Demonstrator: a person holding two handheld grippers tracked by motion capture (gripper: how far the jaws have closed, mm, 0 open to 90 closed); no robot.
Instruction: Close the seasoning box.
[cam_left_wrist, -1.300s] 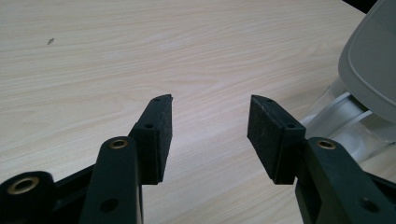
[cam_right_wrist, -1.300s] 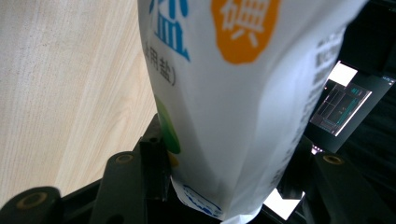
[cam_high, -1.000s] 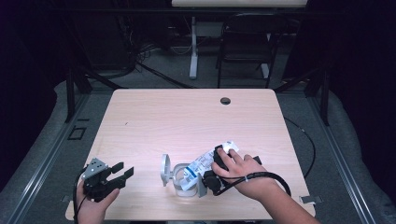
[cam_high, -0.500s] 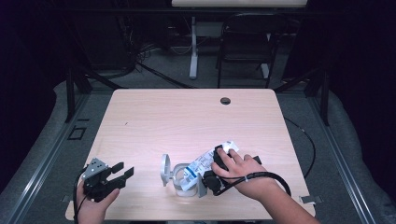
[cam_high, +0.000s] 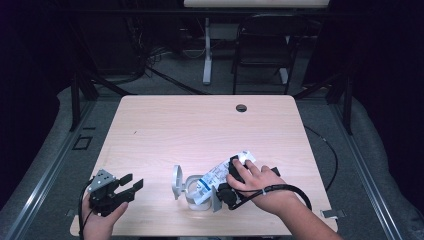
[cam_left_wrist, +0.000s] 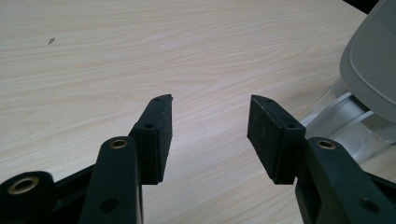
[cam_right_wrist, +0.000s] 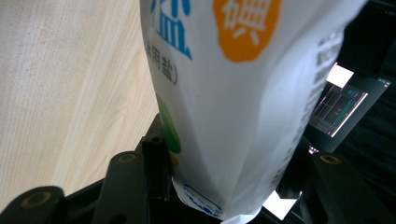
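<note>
Nothing moved; right gripper (cam_right_wrist: 224, 186) clamps glossy white pouch (cam_right_wrist: 243, 93).

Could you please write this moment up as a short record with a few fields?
Surface: wooden table
Right gripper: shut on a white bag with blue and orange print, tilted over the container
Container: clear container with its grey lid flipped open, near the front edge
Left gripper: open, nothing between its pads, beside the container
Background: dark chair behind the table
</note>
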